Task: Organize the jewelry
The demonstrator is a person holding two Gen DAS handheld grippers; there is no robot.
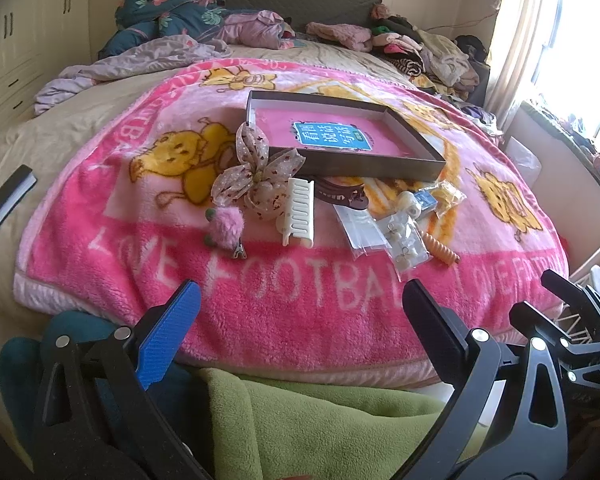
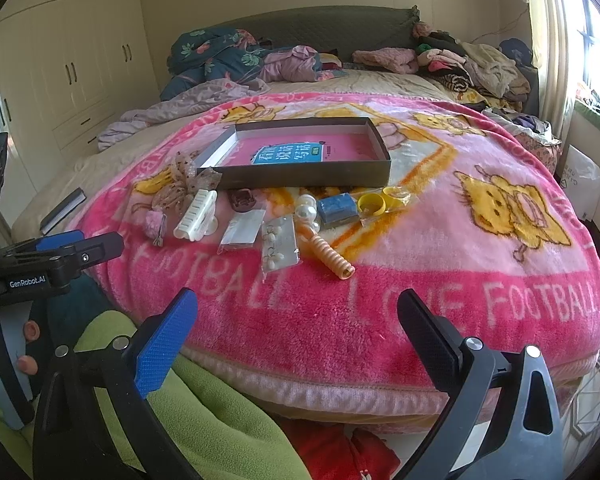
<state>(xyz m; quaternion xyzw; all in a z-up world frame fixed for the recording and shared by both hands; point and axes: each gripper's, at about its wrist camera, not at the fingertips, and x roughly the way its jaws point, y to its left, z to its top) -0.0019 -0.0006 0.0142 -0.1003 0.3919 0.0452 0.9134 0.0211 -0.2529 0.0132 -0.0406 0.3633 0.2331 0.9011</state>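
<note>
Both your grippers gape empty; orange spiral tie lies ahead of right gripper, long axis slanting right-near.

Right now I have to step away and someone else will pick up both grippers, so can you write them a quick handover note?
Left hand-held gripper: open, empty, held back at the near edge of the pink blanket.
Right hand-held gripper: open, empty, also held back.
The shallow box sits mid-blanket with only a pink-and-blue printed sheet in it.
In front of the box lie the fabric bow, fluffy pink clip, white claw clip, brown clip, bagged earrings, orange spiral hair tie, pearl piece, blue block and yellow rings.
Done: nothing is in the box yet.
Left: every item.
</note>
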